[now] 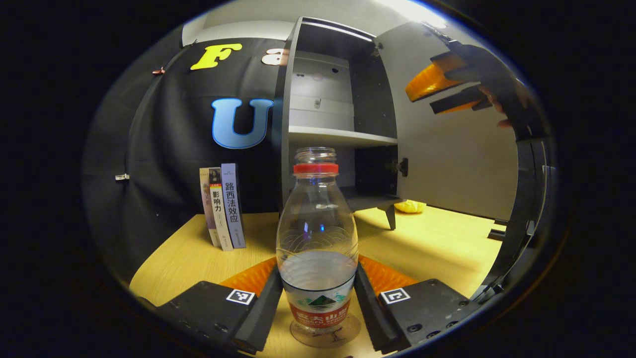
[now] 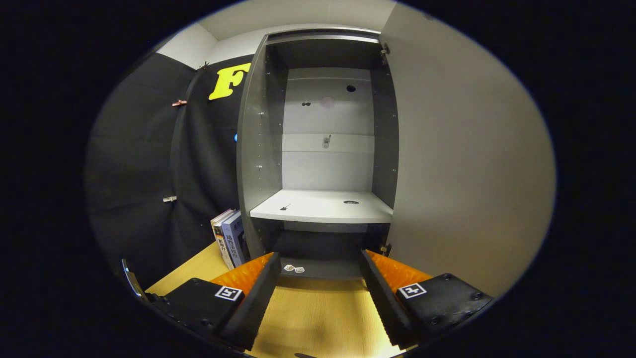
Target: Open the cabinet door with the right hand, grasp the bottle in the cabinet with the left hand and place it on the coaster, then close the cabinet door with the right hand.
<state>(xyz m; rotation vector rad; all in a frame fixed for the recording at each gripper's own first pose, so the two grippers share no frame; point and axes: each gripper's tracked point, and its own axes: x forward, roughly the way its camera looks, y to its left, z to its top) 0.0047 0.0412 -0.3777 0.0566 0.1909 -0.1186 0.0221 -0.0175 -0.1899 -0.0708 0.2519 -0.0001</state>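
A clear water bottle [image 1: 317, 233] with a red neck ring and no cap stands upright on a round coaster [image 1: 325, 337] on the wooden table. My left gripper [image 1: 317, 278] is shut on the bottle's lower body, one finger against each side. The grey cabinet [image 1: 343, 134] stands behind it, its door [image 1: 457, 159] swung open to the right. In the left gripper view my right gripper [image 1: 447, 87] hovers high by that door, held by a hand. In the right gripper view my right gripper [image 2: 318, 283] is open and holds nothing, facing the cabinet's bare shelf [image 2: 323, 206] with the door [image 2: 467, 164] on the right.
Three books [image 1: 223, 206] stand upright against the wall left of the cabinet, also seen as books [image 2: 231, 236] in the right gripper view. A yellow object [image 1: 410, 206] lies on the table [image 1: 437, 243] behind the cabinet's leg. Small stickers [image 2: 294, 269] lie on the cabinet floor.
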